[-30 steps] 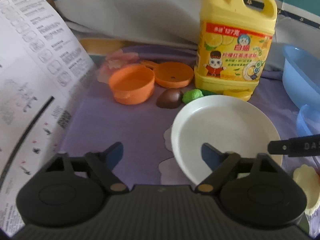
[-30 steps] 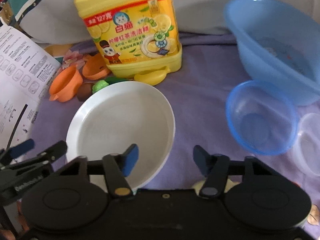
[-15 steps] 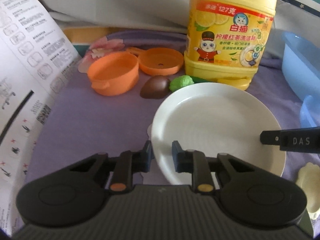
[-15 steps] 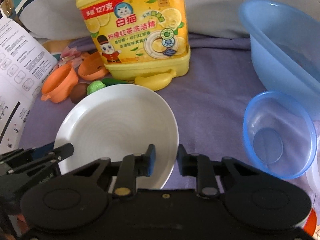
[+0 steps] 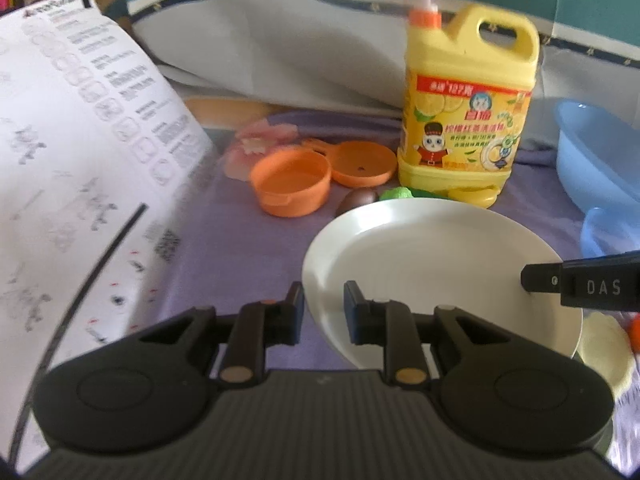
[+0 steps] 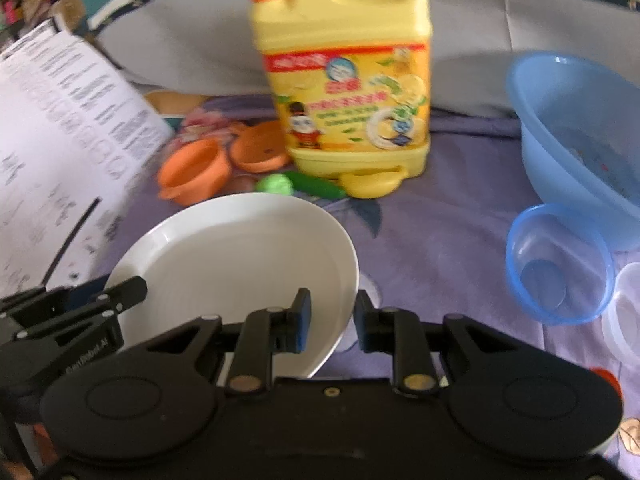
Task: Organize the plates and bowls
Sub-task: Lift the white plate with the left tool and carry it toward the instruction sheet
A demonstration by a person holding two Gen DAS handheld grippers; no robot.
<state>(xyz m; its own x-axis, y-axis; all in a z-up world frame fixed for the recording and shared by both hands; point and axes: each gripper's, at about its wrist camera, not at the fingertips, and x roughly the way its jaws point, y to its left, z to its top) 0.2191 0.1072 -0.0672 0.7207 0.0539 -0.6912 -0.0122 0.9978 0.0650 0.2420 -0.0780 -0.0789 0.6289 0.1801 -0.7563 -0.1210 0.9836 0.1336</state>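
Note:
A white plate [image 5: 432, 264] is held tilted above the purple cloth, its left rim between the jaws of my left gripper [image 5: 323, 312]. In the right wrist view the plate [image 6: 240, 256] has its right rim between the jaws of my right gripper [image 6: 332, 320]. Both grippers are shut on the plate's rim. A small blue bowl [image 6: 560, 264] sits to the right, with a clear container [image 6: 626, 312] beside it. An orange bowl [image 5: 292, 186] and an orange lid [image 5: 360, 162] lie behind the plate.
A yellow detergent jug [image 5: 464, 108] stands at the back. A large blue basin [image 6: 580, 136] is at the right. A printed paper sheet [image 5: 72, 168] rises on the left. Toy vegetables [image 6: 296, 186] lie by the jug. A grey cushion [image 5: 280, 48] lies behind.
Both grippers closed on opposite rims of the plate. The plate has since come up off the cloth and tilted, and the views have pulled back and upward.

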